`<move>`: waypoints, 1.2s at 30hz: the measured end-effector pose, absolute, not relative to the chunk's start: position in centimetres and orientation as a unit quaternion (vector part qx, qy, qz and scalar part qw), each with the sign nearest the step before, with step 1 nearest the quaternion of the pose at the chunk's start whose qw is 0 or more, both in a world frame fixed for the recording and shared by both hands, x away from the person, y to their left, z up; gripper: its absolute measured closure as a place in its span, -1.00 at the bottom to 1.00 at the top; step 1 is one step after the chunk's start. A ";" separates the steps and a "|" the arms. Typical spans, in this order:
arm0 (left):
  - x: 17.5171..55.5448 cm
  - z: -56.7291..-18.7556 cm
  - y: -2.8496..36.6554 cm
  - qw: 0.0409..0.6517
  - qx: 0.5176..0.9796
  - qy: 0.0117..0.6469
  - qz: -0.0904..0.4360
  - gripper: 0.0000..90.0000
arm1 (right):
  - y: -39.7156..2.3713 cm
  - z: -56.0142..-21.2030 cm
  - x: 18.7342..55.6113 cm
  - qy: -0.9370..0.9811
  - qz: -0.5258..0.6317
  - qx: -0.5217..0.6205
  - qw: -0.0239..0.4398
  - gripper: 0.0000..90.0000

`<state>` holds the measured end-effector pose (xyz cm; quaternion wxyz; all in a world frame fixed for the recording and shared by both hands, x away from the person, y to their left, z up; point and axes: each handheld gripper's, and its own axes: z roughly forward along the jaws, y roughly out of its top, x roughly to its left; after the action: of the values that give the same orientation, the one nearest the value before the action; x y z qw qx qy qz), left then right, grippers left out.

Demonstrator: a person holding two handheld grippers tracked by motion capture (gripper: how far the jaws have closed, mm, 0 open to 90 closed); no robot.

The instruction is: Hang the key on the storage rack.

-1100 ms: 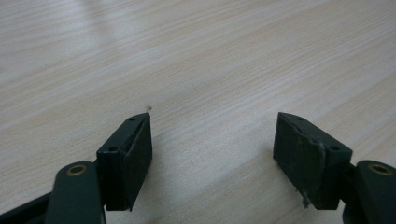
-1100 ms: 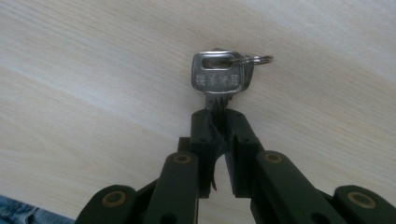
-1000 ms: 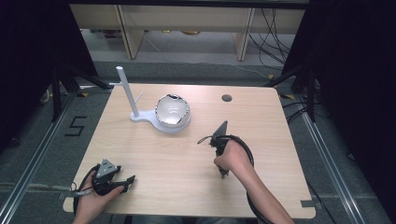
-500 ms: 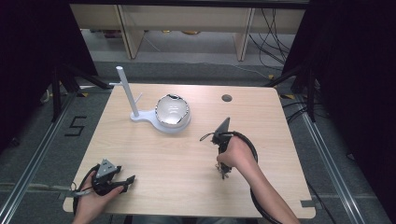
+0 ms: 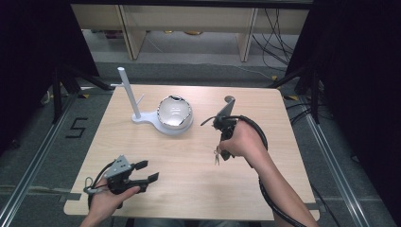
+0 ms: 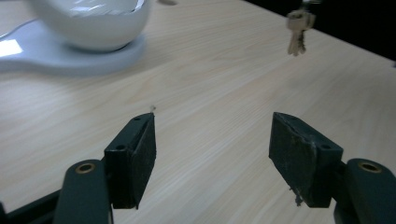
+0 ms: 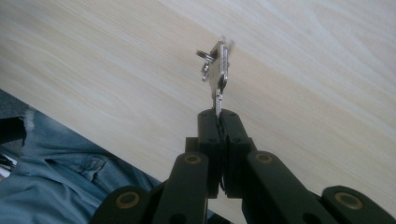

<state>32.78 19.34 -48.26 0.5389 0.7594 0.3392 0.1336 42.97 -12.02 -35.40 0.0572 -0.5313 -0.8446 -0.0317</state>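
Lifted since a second ago: right gripper (image 7: 218, 114), clamped tight on a small bunch of silver metal keys (image 7: 215, 70) hanging above the pale wooden tabletop (image 5: 189, 189). Left gripper (image 5: 146, 172) gaping, empty, low at near edge. Beyond: white ceramic bowl (image 5: 174, 113) on white stand (image 5: 137, 111).

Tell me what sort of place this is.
Probably a lab recording station: a bare wooden table ringed by black curtains, loose cables on the floor behind, and a floor mark "5".
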 end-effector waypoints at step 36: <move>36.8 -46.2 6.8 0.574 0.734 0.301 0.204 0.45 | -7.1 -32.2 42.4 -0.877 -0.076 -0.473 0.033 0.98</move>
<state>36.79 6.84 -46.19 0.5740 0.7339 0.3008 0.2035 42.38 -7.06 -32.18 0.0335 -0.4731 -0.8771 -0.0759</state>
